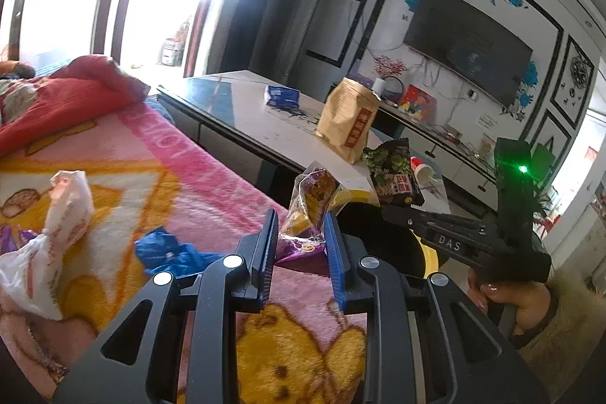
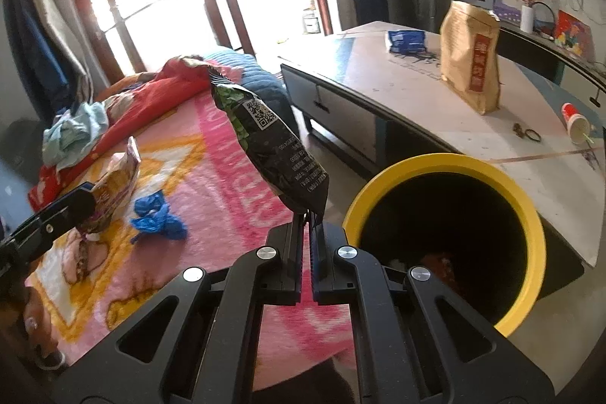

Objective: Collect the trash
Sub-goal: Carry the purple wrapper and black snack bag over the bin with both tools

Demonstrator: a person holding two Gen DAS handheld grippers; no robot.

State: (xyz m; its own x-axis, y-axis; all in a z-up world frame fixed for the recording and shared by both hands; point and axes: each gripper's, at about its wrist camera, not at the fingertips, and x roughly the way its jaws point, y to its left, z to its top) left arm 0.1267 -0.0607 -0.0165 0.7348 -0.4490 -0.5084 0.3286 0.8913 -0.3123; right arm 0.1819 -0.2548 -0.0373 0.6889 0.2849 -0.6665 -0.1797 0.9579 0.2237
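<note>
The black packet [image 2: 272,142] stands up from the right gripper [image 2: 307,218], whose fingers pinch its bottom edge, just left of the yellow-rimmed bin [image 2: 530,214]. The left gripper [image 1: 301,237] holds a purple wrapper [image 1: 312,203] between half-closed fingers; grip firmness is hard to judge. The step is dropping; next, the packet must swing over the bin's mouth before release. A blue scrap [image 2: 157,216] lies on the blanket [image 2: 227,154].
</note>
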